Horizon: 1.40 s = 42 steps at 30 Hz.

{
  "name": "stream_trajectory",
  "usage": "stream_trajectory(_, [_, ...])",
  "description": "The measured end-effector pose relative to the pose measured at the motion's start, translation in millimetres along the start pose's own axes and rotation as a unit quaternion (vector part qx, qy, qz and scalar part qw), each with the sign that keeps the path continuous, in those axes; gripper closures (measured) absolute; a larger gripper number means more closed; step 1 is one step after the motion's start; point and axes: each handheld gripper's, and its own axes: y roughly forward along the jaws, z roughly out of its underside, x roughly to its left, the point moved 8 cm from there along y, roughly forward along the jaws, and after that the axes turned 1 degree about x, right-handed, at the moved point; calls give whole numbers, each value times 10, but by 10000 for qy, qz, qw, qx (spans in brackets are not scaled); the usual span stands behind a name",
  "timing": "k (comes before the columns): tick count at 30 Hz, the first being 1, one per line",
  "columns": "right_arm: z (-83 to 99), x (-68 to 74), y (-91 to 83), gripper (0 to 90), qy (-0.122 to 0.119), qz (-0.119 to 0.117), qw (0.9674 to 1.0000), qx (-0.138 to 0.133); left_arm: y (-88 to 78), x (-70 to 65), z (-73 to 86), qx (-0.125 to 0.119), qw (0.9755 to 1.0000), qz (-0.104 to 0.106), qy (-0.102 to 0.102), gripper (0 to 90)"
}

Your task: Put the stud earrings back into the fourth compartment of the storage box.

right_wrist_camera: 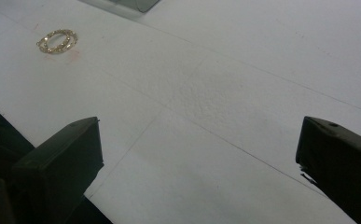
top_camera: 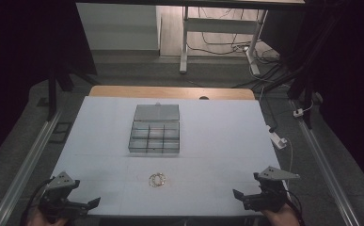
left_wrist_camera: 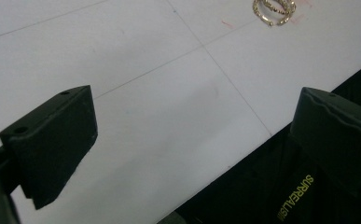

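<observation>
A small gold coiled bracelet lies on the white table, near the front middle. It also appears at the top right of the left gripper view as the bracelet and at the upper left of the right gripper view as the bracelet. My left gripper rests at the front left corner, jaws wide apart with nothing between them. At the front right corner my right gripper is open and empty too. Both stand well apart from the bracelet.
A clear plastic compartment box with its lid folded back sits in the middle of the table. The table's front edge runs just under both grippers. A white plug and cable lie off the right edge.
</observation>
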Motion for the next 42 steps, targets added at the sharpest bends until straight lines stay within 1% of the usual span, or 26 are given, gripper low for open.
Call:
stream_trajectory(4, [4, 2, 4, 10, 12, -19, 10000, 15, 4, 1, -2, 21, 10000, -22, 5, 0])
stream_trajectory(8, [7, 12, 8, 10, -14, -46, 10000, 38, 4, 1, -4, 22, 10000, 2, -4, 0])
stream_trajectory(11, [11, 14, 12, 10, -41, -35, 10000, 80, 5, 1, -6, 37, 10000, -18, -4, 0])
stream_trajectory(15, [11, 17, 19, 10, -48, -42, 9999, 85, 0, -11, -22, -3, 10000, -2, -17, 0])
stream_trajectory(17, [12, 19, 20, 10, -59, -42, 9999, 93, -6, -34, -44, -32, 10000, 20, 29, 0])
stream_trajectory(22, [14, 22, 24, 10, -65, -54, 9999, 115, -3, -43, -61, -51, 10000, 32, 47, 0])
stream_trajectory(24, [14, 22, 24, 10, -68, -59, 9999, 120, -2, -48, -76, -83, 9999, 101, 72, 0])
stream_trajectory(25, [17, 23, 27, 10, -78, -50, 9999, 137, 4, -57, -94, -116, 9998, 167, 80, 0])
stream_trajectory(27, [18, 26, 28, 10, -83, -47, 9998, 157, 7, -63, -101, -111, 9997, 192, 93, 0])
stream_trajectory(31, [18, 26, 29, 10, -82, -47, 9998, 159, 24, -89, -135, -136, 9993, 294, 186, 0])
stream_trajectory(36, [19, 27, 30, 10, -83, -53, 9998, 159, 47, -114, -170, -169, 9989, 353, 263, 0])
stream_trajectory(38, [19, 27, 32, 10, -85, -52, 9998, 162, 73, -139, -199, -178, 9984, 387, 362, 0])
stream_trajectory(39, [19, 27, 32, 10, -85, -52, 9998, 162, 73, -139, -199, -178, 9984, 387, 362, 0])
stream_trajectory(40, [19, 27, 33, 10, -82, -53, 9998, 166, 95, -161, -223, -195, 9980, 414, 440, 0])
stream_trajectory(42, [19, 28, 34, 10, -79, -56, 9998, 163, 107, -173, -234, -189, 9977, 438, 473, 0])
